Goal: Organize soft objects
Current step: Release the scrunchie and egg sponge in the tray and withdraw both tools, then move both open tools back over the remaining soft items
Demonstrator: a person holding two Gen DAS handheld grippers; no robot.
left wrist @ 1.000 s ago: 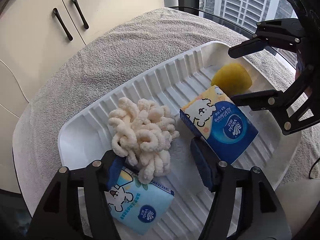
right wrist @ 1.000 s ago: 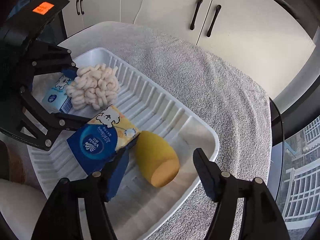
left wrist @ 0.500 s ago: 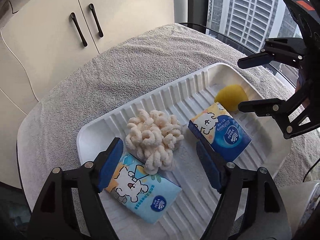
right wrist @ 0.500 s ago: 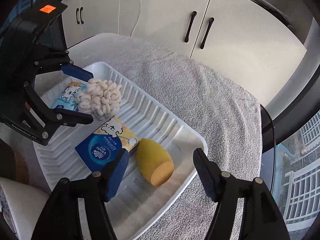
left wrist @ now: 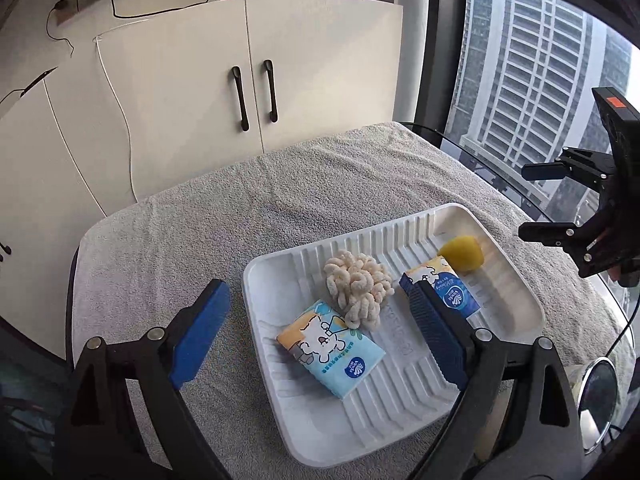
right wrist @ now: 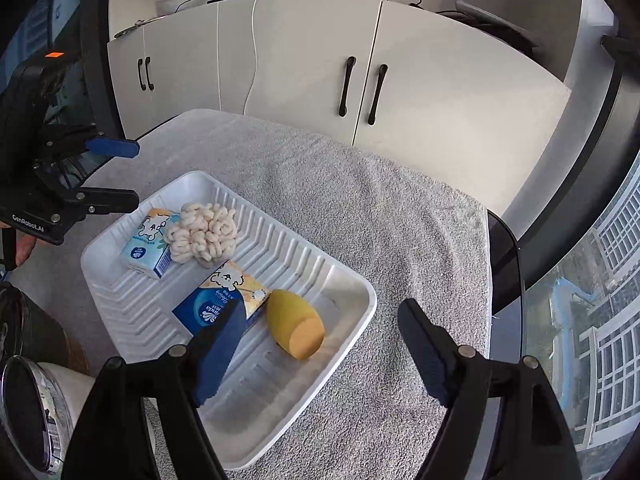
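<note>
A white ribbed tray (left wrist: 404,412) (right wrist: 132,320) lies on a grey towel. In it lie a light blue tissue pack (left wrist: 332,350) (right wrist: 146,246), a cream knotted yarn bundle (left wrist: 357,284) (right wrist: 202,236), a dark blue tissue pack (left wrist: 444,284) (right wrist: 218,300) and a yellow egg-shaped sponge (left wrist: 462,253) (right wrist: 294,324). My left gripper (left wrist: 316,336) (right wrist: 124,174) is open and empty, raised above the tray's near left end. My right gripper (right wrist: 320,354) (left wrist: 528,204) is open and empty, raised above the tray's right end.
The grey towel (left wrist: 248,208) (right wrist: 376,216) covers a dark glass table. White cabinets with black handles (left wrist: 256,96) (right wrist: 360,88) stand behind. A window with high-rise buildings (left wrist: 532,76) is beside the table. A round metal-rimmed container (right wrist: 28,404) stands near the table's front.
Both grippers have lifted up and back from the tray, open and empty throughout. The objects in the tray have not moved.
</note>
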